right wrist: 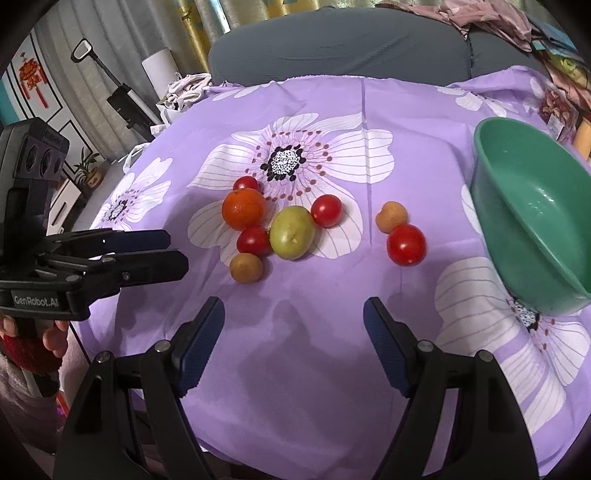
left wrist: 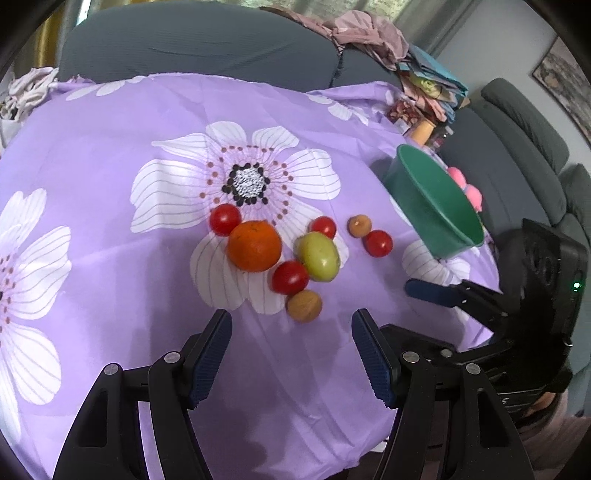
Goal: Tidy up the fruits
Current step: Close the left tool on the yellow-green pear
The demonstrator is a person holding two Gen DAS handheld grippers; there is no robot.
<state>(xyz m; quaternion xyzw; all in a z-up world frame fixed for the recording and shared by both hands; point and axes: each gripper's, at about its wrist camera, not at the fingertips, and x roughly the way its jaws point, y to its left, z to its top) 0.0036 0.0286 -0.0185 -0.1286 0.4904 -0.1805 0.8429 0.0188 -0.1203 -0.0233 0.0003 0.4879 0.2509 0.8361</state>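
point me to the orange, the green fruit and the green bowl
orange point(right wrist: 244, 208): right wrist view, middle of its skin.
green fruit point(right wrist: 292, 232): right wrist view, centre of its face.
green bowl point(right wrist: 532, 221): right wrist view, bare inner wall.

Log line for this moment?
left gripper: open, empty | right gripper: open, empty | fruits: on cloth | bowl: empty

A home living room: a grey sofa point(left wrist: 207, 44) stands behind the floral-clothed table point(left wrist: 110, 155), laundry point(left wrist: 369, 33) heaped on the sofa's back.
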